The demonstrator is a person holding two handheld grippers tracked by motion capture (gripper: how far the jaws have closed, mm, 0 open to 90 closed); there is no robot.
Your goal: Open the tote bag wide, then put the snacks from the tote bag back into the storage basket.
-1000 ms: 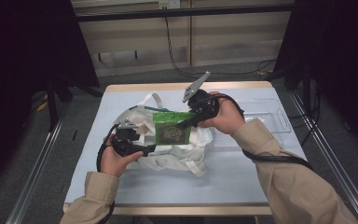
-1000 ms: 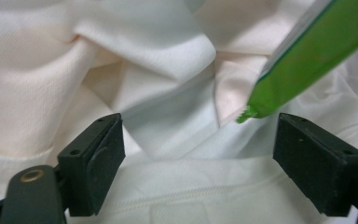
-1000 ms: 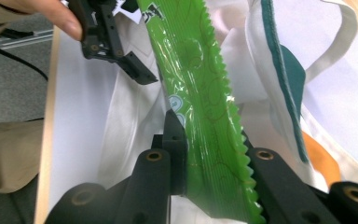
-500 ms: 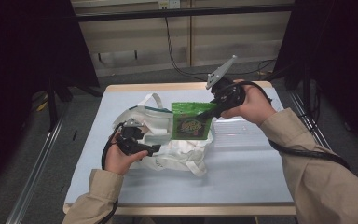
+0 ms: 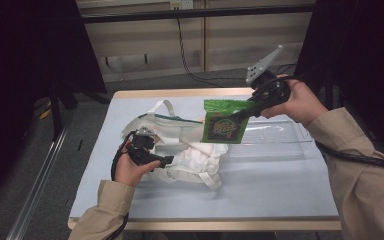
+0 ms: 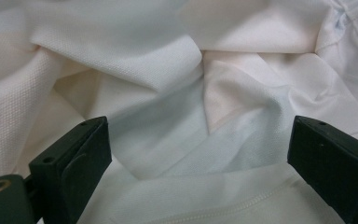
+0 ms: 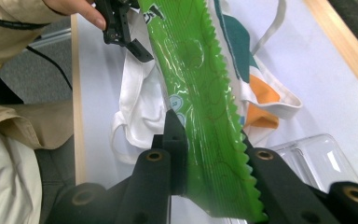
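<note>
A white cloth tote bag [image 5: 190, 160] with green and orange print lies crumpled on the table's left half. My left gripper [image 5: 165, 161] rests at its near left side. In the left gripper view its jaws [image 6: 198, 144] stand wide apart and have just been opening; the bag's fabric [image 6: 168, 93] lies loose between them and the pads do not press on it. My right gripper [image 5: 240, 116] is raised above the table, shut on the top edge of a green snack packet [image 5: 223, 126], which hangs over the bag's right end. The right gripper view shows the packet [image 7: 200, 107] pinched between the jaws [image 7: 209, 135].
A clear plastic tray [image 5: 280, 142] sits on the pale blue table [image 5: 280, 200] to the right of the bag, below my right hand. The left gripper [image 7: 121, 28] and hand appear at the top of the right gripper view. Dark stands flank the table.
My right gripper has carried the green packet up and to the right, away from the bag's mouth. The left hand has stayed at the bag.
</note>
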